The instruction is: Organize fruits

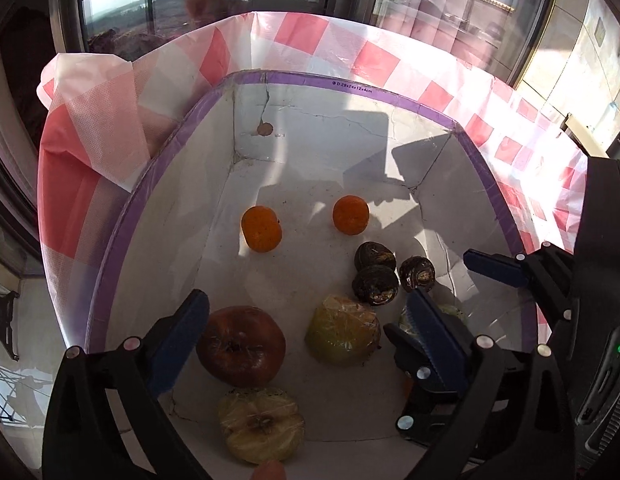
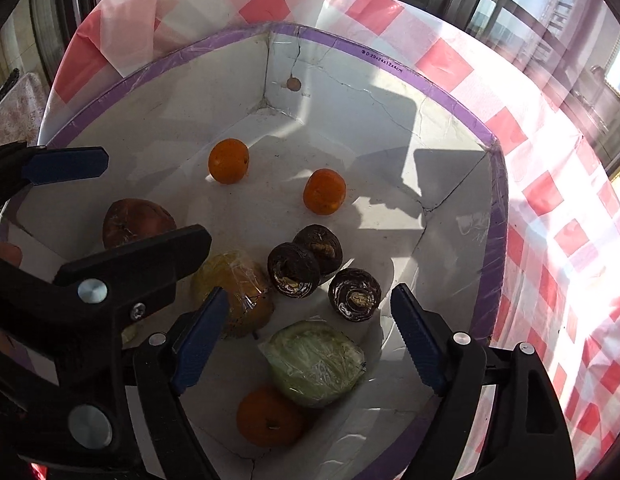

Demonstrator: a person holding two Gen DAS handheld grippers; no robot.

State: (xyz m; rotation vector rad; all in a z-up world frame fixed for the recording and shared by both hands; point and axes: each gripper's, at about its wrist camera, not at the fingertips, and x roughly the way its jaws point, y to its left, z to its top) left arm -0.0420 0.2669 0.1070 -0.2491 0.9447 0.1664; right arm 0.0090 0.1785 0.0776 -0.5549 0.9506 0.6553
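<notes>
A white box with a purple rim (image 1: 389, 94) (image 2: 429, 80) holds the fruit. Two oranges (image 1: 262, 228) (image 1: 350, 215) lie near its far side. Three dark round fruits (image 1: 375, 278) (image 2: 321, 270) lie in the middle. A red-brown apple (image 1: 241, 345), a wrapped yellow fruit (image 1: 343, 330) and a wrapped half apple (image 1: 262, 424) lie nearer. A wrapped green piece (image 2: 315, 362) and a third orange (image 2: 268, 420) show in the right wrist view. My left gripper (image 1: 306, 340) is open above the apple and yellow fruit. My right gripper (image 2: 310, 344) is open above the green piece.
The box stands on a red and white checked cloth (image 1: 294, 36) (image 2: 549, 200). Windows and a dark frame (image 1: 70, 20) stand behind the table. The right gripper's fingers (image 1: 493, 266) show at the right of the left wrist view.
</notes>
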